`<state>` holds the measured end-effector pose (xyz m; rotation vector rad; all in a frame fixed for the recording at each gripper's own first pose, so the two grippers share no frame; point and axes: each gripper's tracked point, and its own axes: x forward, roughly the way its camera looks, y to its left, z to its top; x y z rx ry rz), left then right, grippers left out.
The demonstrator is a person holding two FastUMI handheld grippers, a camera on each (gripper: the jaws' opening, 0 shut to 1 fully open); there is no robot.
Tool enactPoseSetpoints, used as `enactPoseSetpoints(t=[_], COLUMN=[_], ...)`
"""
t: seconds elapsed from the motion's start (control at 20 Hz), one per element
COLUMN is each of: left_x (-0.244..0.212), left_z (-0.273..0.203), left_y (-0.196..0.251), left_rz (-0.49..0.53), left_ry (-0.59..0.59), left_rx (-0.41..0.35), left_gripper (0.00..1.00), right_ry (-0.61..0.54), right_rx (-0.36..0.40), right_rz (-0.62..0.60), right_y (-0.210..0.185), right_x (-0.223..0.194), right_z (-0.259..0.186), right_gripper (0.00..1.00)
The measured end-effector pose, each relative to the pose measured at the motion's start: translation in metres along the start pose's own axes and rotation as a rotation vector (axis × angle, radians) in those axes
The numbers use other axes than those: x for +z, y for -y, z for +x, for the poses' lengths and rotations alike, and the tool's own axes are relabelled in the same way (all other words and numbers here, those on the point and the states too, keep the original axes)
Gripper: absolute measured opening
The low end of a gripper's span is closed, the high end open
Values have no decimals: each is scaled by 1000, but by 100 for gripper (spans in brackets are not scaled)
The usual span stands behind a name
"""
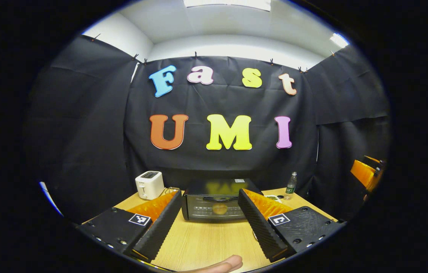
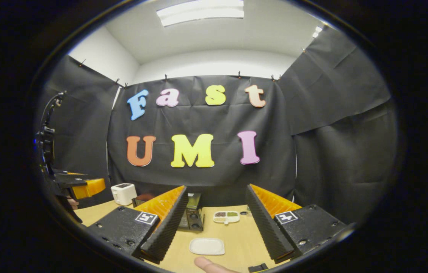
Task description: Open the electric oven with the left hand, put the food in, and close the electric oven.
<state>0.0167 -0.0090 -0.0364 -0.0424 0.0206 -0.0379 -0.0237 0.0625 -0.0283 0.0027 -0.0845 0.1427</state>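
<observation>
Pale wood-grain table, one, bearing all items listed.

Left gripper: fingers spread wide, nothing between them, held above the table. Straight ahead, framed between its fingers, stands the black electric oven, door closed, a round golden piece of food visible behind the glass. Ahead and to the left of its left finger, a white toaster. Ahead beyond its right finger, a clear bottle with a green cap, upright. A fingertip shows at the bottom edge, below the fingers.

Right gripper: fingers likewise spread wide and empty. Between its fingers, close in, lies a white rectangular plate, bare. Further ahead, a small divided dish with dark and green contents. The oven sits ahead behind its left finger, partly hidden, control knobs showing. The toaster stands further left, and at the far left edge is the other gripper's orange finger.
</observation>
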Motion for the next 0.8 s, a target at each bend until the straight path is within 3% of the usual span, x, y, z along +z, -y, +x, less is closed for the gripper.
enactPoseSetpoints(t=[0.15, 0.35, 0.8], left_x=[-2, -7, 13], left_z=[-23, -41, -56], left_y=[0, -8, -13], left_rz=[-15, -24, 11], left_ry=[26, 35, 73], left_rx=[-4, -5, 9], left_gripper=[97, 97, 95], right_ry=[1, -3, 44], right_rx=[0, -9, 19], right_rz=[4, 7, -10], right_y=[-4, -6, -27], right_x=[-5, -13, 8], right_z=[-11, -24, -25], right_gripper=[98, 94, 98])
